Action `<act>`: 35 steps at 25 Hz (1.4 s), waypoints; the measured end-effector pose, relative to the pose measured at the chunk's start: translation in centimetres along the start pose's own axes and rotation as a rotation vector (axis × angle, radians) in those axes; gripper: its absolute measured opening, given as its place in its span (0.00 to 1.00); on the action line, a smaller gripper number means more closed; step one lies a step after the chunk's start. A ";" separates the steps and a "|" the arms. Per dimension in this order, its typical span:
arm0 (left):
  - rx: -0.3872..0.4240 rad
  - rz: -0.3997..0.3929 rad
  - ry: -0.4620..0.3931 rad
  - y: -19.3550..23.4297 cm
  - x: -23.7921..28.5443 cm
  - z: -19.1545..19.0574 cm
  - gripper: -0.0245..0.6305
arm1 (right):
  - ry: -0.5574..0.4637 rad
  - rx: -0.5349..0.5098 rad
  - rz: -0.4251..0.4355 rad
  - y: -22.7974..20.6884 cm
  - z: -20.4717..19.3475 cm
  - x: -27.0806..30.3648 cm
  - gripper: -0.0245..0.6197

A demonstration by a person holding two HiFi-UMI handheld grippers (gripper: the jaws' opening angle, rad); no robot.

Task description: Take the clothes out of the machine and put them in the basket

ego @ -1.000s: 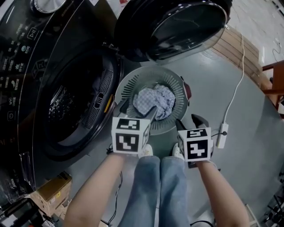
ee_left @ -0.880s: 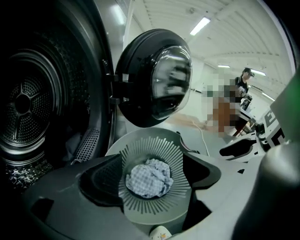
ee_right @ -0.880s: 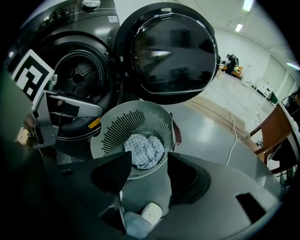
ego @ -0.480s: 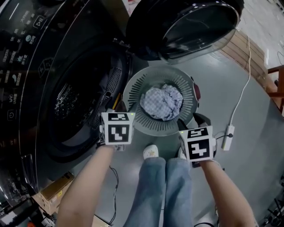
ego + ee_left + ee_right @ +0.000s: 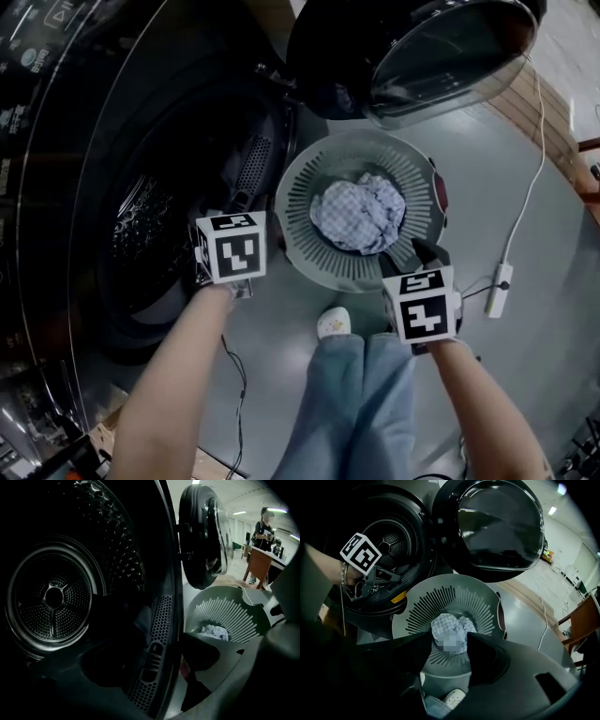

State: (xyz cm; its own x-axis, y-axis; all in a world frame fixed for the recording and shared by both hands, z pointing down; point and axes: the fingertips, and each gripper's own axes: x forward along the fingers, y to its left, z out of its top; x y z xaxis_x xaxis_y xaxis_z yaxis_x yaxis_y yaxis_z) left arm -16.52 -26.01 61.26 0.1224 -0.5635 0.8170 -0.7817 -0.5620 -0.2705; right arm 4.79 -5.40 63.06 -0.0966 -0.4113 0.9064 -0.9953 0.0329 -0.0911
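Observation:
A checked grey-white cloth [image 5: 358,213] lies bunched in the round grey slatted basket [image 5: 305,192] on the floor in front of the black washing machine [image 5: 75,141]. My left gripper [image 5: 214,262] is at the lower edge of the machine's opening, away from the basket. It is open, with nothing between the jaws. In the left gripper view it looks into the perforated drum [image 5: 54,597], where a dim bluish fold [image 5: 140,620] shows low at the mouth. My right gripper [image 5: 417,261] hangs over the basket's near right rim. It is open and empty, and the cloth [image 5: 449,627] shows beyond its jaws.
The machine's round door [image 5: 422,56] stands swung open above the basket. A white cable with a plug block [image 5: 502,277] runs over the floor at right. My legs and a white shoe [image 5: 333,323] are just below the basket. A person [image 5: 265,522] stands far off.
My left gripper has swung left, from over the cloth in the basket to the machine's opening. The right gripper has shifted only a little, by the basket's near rim.

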 end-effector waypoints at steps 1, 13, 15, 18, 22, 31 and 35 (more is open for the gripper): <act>0.007 0.002 0.000 0.3 0.5 0.2 0.62 | -0.002 -0.005 0.000 0.2 0.2 0.3 0.40; -0.085 -0.008 0.045 2.9 2.9 0.8 0.05 | -0.007 0.012 -0.015 -0.1 1.4 2.0 0.39; -0.101 -0.012 0.034 2.8 2.7 0.6 0.05 | 0.005 0.008 -0.017 -0.1 1.0 1.9 0.38; -0.090 -0.036 0.031 2.0 1.8 0.4 0.05 | 0.017 0.005 -0.015 0.2 0.5 1.4 0.38; -0.104 -0.058 0.013 1.0 0.4 1.0 0.05 | 0.003 0.001 -0.012 0.2 1.2 0.3 0.37; -0.017 -0.195 -0.076 -5.7 -4.7 4.0 0.05 | -0.012 -0.019 -0.017 -1.2 1.9 -2.9 0.36; -0.107 -0.258 -0.084 -7.8 -6.5 4.7 0.05 | -0.028 -0.031 -0.021 -2.0 2.3 -4.3 0.36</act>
State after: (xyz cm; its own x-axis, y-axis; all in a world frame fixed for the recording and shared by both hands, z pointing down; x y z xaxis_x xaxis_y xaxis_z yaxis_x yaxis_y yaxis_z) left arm -8.34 -20.79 55.62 0.3718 -0.4610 0.8057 -0.7777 -0.6286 -0.0008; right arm 7.21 -5.81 58.34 -0.0758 -0.4375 0.8960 -0.9969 0.0519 -0.0590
